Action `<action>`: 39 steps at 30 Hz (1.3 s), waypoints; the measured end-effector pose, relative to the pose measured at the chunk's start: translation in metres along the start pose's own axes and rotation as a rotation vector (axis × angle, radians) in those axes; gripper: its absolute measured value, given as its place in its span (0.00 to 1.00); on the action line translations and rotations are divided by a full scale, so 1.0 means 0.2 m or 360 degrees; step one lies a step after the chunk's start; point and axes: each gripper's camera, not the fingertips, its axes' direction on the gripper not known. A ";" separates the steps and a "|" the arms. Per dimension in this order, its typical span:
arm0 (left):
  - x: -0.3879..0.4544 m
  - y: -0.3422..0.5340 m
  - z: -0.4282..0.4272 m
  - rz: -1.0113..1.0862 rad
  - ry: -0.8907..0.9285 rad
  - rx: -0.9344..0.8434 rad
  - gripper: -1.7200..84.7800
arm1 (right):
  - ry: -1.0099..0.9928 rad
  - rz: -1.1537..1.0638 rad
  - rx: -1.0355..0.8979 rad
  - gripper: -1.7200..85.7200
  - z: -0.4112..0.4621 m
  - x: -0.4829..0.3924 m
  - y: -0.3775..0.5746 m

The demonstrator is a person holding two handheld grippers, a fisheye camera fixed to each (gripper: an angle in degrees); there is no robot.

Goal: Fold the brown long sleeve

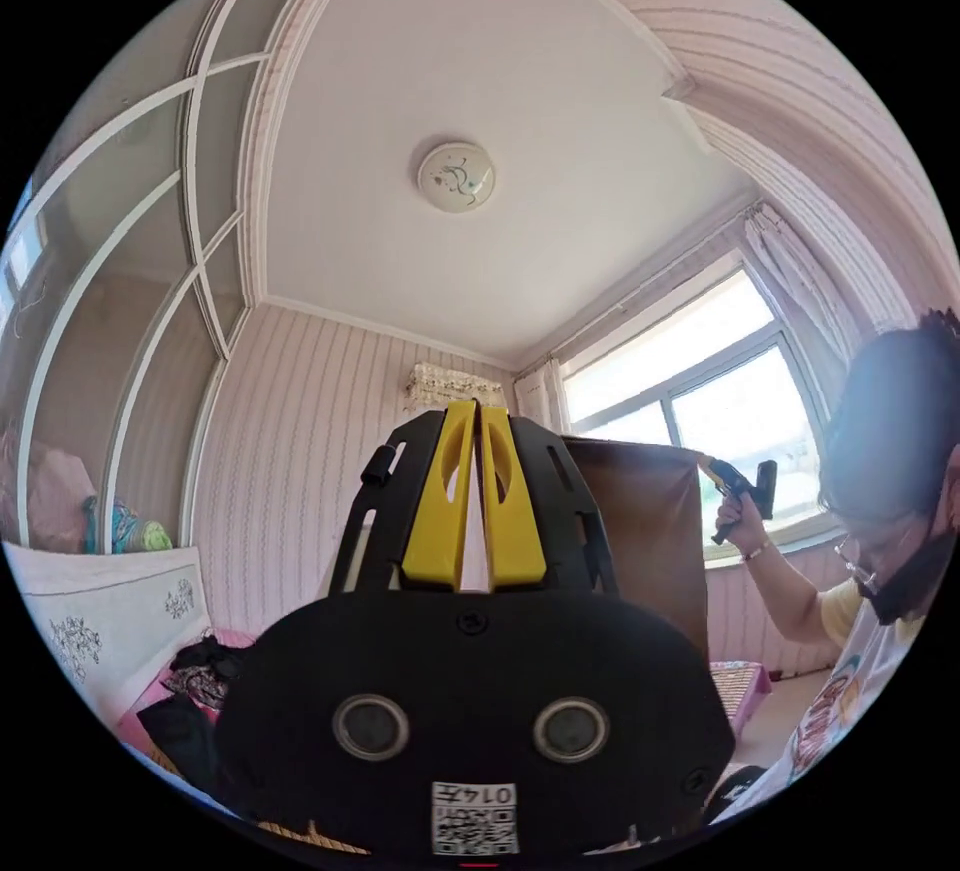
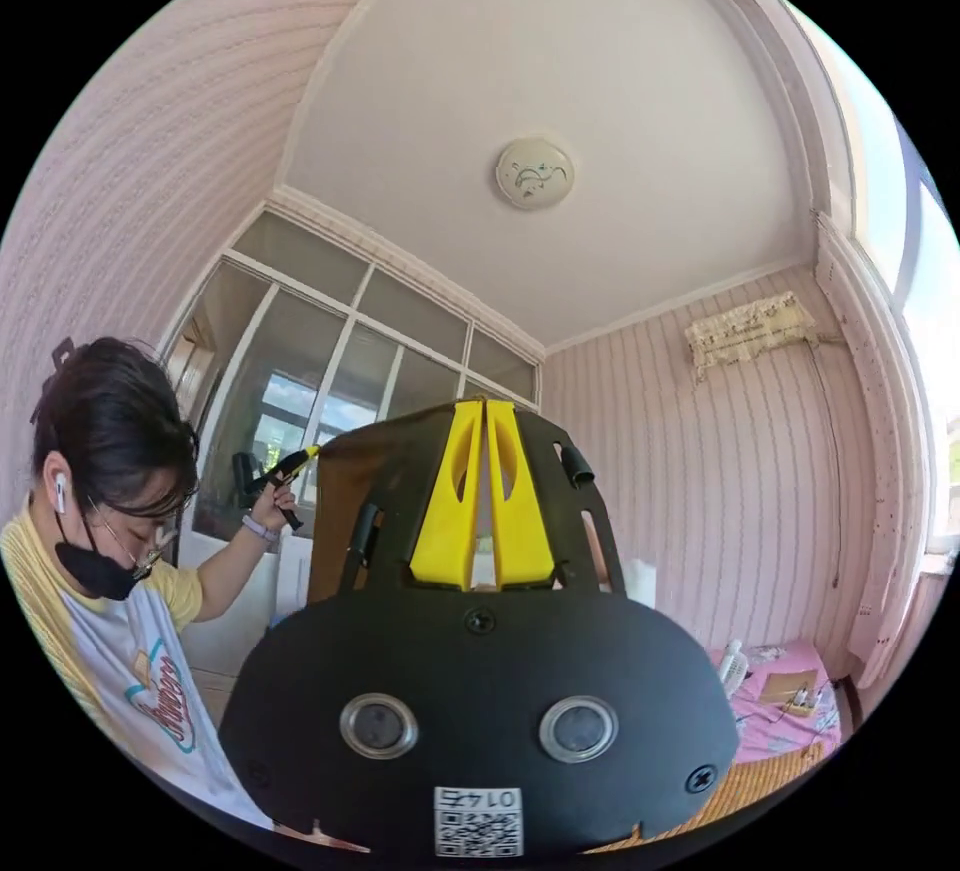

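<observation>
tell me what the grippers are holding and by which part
Both hold the brown garment up in the air by its top edge: the left gripper at one top corner, the right gripper at the other, so the cloth hangs stretched between them.

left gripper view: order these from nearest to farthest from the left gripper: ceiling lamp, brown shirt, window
From the left gripper:
1. brown shirt, hanging just behind the jaws on the right
2. window, farther right, behind the shirt
3. ceiling lamp, high overhead

1. Bright daylight pours through the window (image 1: 700, 381) at three o'clock, blown out to white glare.
2. Fisheye bends walls at the edges.
3. The person's head (image 1: 885, 431) blurs.
</observation>
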 end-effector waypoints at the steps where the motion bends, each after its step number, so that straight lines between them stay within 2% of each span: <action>1: 0.03 -0.06 0.01 0.0095 -0.0074 0.0020 0.01 | 0.0052 -0.0052 -0.0020 0.02 0.02 -0.03 -0.03; 5: -0.07 -0.10 0.16 0.0023 -0.0155 -0.0129 0.01 | 0.0202 -0.0142 -0.0340 0.02 0.33 -0.04 -0.04; 14: 0.06 -0.25 -0.05 0.0030 0.0047 0.0130 0.01 | -0.0057 -0.0189 -0.0065 0.02 0.17 -0.26 -0.17; 17: -0.02 -0.25 0.07 -0.0005 0.0062 0.0072 0.01 | 0.0045 -0.0188 -0.0189 0.02 0.31 -0.18 -0.12; 20: -0.19 -0.05 0.38 -0.0105 -0.0072 -0.0160 0.01 | 0.0163 -0.0036 -0.0595 0.02 0.66 0.09 0.18; 24: -0.54 0.61 0.98 -0.0397 -0.0318 -0.0780 0.01 | 0.0400 0.0249 -0.1255 0.02 1.17 0.57 0.97; 26: -0.64 0.96 1.17 -0.0506 -0.0392 -0.1019 0.01 | 0.0471 0.0414 -0.1355 0.02 1.27 0.75 1.29; 28: -0.67 1.30 1.39 -0.0527 -0.0464 -0.1248 0.01 | 0.0492 0.0668 -0.1322 0.02 1.32 0.93 1.46; 29: -0.67 1.33 1.44 -0.0499 -0.0477 -0.1283 0.01 | 0.0478 0.0818 -0.1214 0.02 1.33 1.04 1.47; 30: -0.65 1.29 1.52 -0.0412 -0.0514 -0.1249 0.01 | 0.0483 0.0888 -0.1040 0.02 1.34 1.13 1.40; 31: -0.63 1.17 1.56 -0.0373 -0.0484 -0.1090 0.01 | 0.0492 0.0888 -0.0928 0.02 1.33 1.16 1.34; 33: -0.57 0.94 1.56 -0.0305 -0.0390 -0.0795 0.01 | 0.0461 0.0786 -0.0500 0.02 1.29 1.20 1.10; 34: -0.52 0.83 1.53 -0.0229 -0.0354 -0.0651 0.01 | 0.0438 0.0757 -0.0423 0.02 1.28 1.21 1.05; 36: -0.45 0.76 1.49 -0.0140 -0.0305 -0.0541 0.01 | 0.0368 0.0642 -0.0343 0.02 1.26 1.21 0.99; 39: -0.41 0.90 1.40 -0.0017 -0.0287 -0.0569 0.01 | 0.0317 0.0517 -0.0406 0.02 1.18 1.20 1.17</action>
